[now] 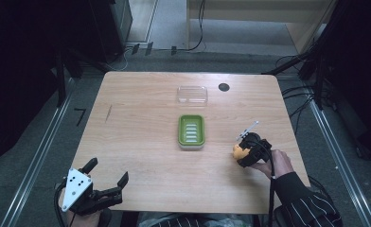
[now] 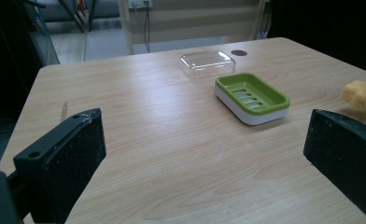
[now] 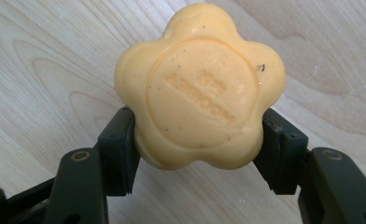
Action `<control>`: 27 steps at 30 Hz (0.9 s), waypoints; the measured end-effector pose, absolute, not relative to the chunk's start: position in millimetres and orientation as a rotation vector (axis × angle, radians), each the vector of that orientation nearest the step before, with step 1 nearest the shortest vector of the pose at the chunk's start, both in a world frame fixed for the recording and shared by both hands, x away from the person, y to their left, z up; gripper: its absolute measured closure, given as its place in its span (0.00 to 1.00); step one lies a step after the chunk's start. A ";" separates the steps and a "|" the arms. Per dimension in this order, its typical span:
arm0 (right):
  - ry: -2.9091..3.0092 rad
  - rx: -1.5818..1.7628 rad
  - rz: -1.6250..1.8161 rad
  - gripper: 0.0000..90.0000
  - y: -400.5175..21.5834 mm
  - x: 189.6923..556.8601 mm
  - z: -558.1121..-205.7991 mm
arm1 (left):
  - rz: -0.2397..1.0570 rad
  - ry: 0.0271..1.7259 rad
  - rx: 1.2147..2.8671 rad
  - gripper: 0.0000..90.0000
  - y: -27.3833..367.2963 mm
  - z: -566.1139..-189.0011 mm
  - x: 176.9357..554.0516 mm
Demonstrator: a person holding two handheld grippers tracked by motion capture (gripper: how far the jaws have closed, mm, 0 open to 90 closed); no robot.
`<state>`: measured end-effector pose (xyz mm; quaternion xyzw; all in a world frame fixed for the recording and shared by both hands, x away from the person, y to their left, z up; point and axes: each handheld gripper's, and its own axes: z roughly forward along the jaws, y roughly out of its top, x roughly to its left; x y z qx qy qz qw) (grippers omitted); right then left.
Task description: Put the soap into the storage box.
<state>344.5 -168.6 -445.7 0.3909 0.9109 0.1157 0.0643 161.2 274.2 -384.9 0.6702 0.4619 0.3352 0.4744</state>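
A yellow flower-shaped soap [image 3: 200,88] sits between the jaws of my right gripper [image 3: 197,140], which is shut on its two sides just above the wood. In the high view this right gripper [image 1: 242,153] holds the soap [image 1: 239,151] to the right of a green soap dish [image 1: 191,131] on a white base. The dish's clear lid [image 1: 192,94] lies farther back. My left gripper [image 1: 109,172] rests at the table's front left corner, open with nothing between its jaws. From the left gripper view I see the dish [image 2: 251,97], the lid [image 2: 207,63] and the soap [image 2: 361,94].
The wooden table [image 1: 141,156] has a dark round hole [image 1: 224,87] near its far right side. Black stands and cables line the floor around the table. A wide stretch of bare wood lies between the left gripper and the dish.
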 end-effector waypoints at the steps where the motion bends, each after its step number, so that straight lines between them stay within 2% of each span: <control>1: 2.748 1.182 0.359 0.45 -167.8 344.5 -444.7 | 0.821 1.130 1.640 0.00 274.2 -384.9 161.2; 27: 2.733 1.129 0.404 0.45 -150.5 356.0 -434.2 | 0.820 1.131 1.641 0.00 274.5 -385.0 161.3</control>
